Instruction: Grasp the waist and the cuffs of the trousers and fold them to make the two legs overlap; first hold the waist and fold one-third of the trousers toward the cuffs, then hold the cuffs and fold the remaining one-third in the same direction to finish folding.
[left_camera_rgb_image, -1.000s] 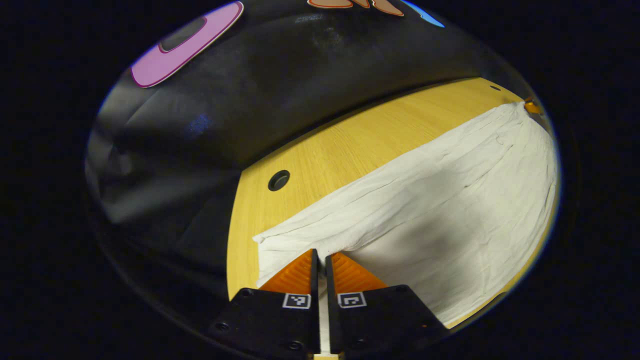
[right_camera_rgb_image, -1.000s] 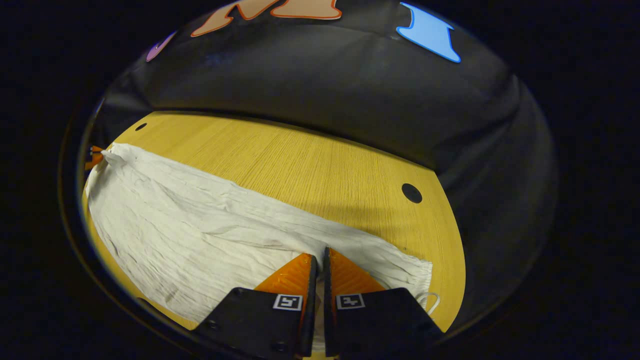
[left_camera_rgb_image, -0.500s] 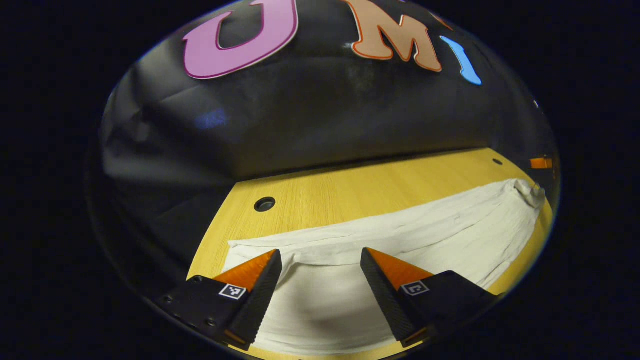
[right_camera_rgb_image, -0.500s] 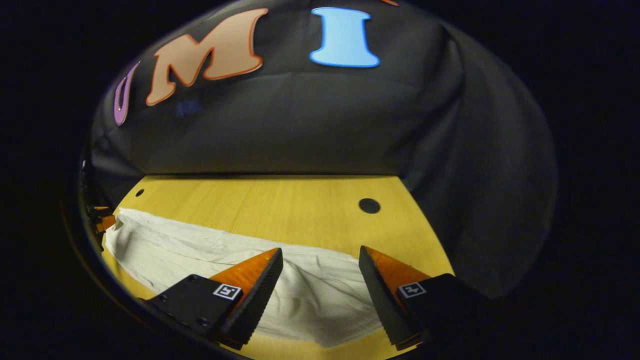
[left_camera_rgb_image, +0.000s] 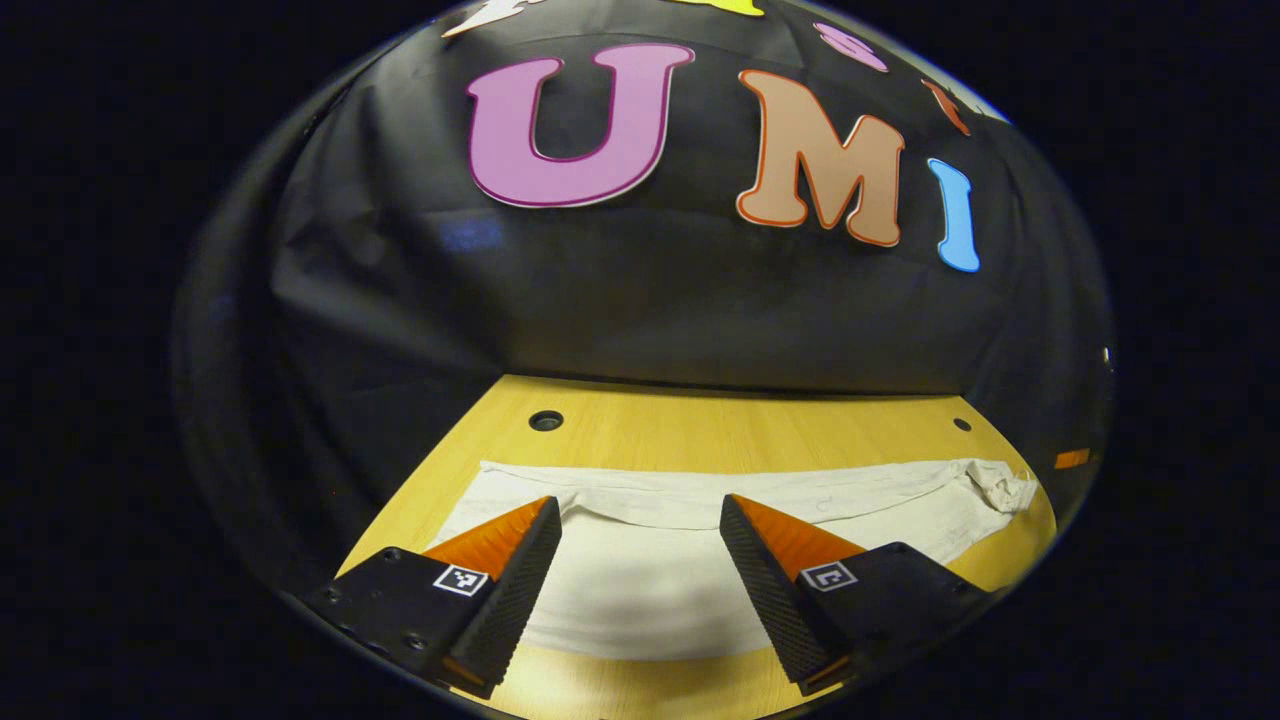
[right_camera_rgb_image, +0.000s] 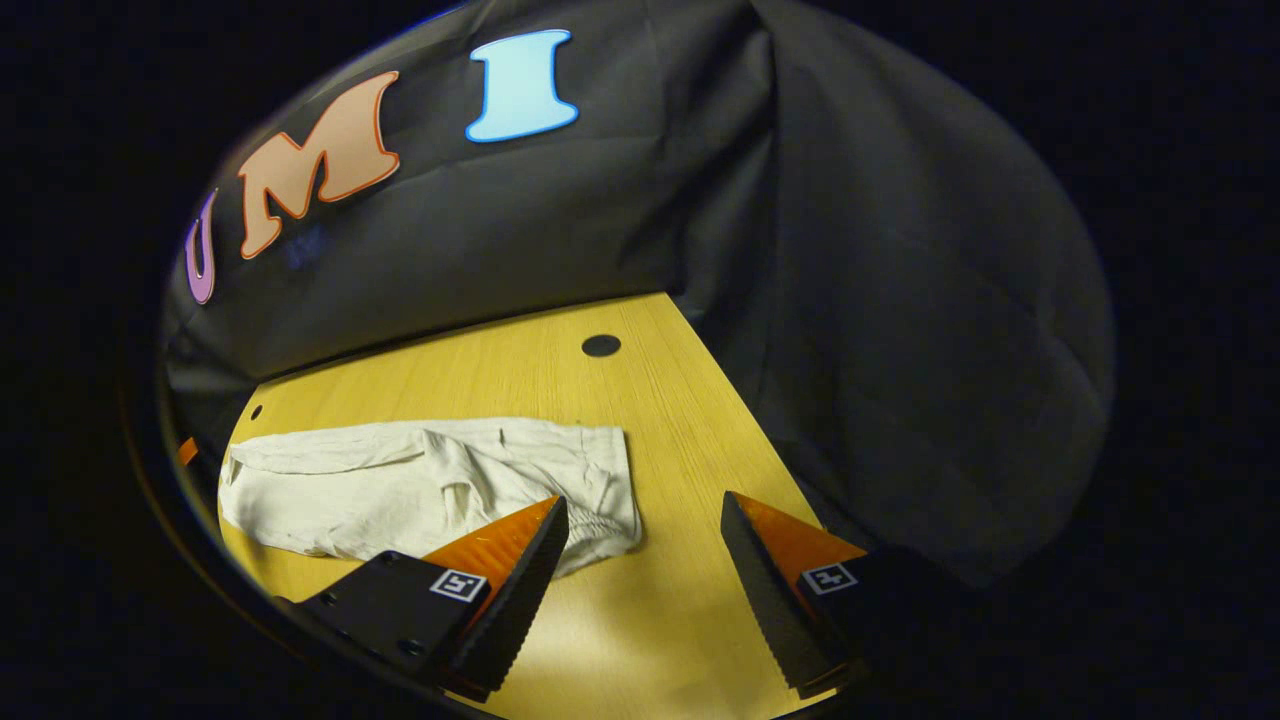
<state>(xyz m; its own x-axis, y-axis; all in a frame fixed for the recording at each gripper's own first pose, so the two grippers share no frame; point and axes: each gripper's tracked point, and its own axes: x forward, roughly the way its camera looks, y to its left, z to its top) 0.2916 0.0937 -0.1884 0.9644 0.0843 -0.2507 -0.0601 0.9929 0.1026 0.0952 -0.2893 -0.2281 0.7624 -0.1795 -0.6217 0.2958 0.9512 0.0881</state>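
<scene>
White trousers (left_camera_rgb_image: 700, 540) lie flat along the yellow wooden table (left_camera_rgb_image: 700, 435), folded lengthwise with one leg over the other. In the left gripper view my left gripper (left_camera_rgb_image: 640, 560) is open above one end of them, nothing between its fingers. In the right gripper view the trousers (right_camera_rgb_image: 400, 485) stretch to the left, their gathered waist end (right_camera_rgb_image: 600, 500) nearest. My right gripper (right_camera_rgb_image: 645, 560) is open over bare table just right of that end, holding nothing. A small piece of the other gripper (left_camera_rgb_image: 1072, 459) peeks in at the far right of the left gripper view.
The table has round cable holes (left_camera_rgb_image: 546, 420) (right_camera_rgb_image: 601, 345) near its back corners. Black cloth wall (right_camera_rgb_image: 850, 300) closes the back and sides. Bare table runs behind the trousers (right_camera_rgb_image: 480, 380) and in front of the right gripper (right_camera_rgb_image: 640, 640).
Both grippers were shut on the trousers' edge a second ago; they let go, opened, and drew back and up. The right gripper has swung to the right, off the cloth.
</scene>
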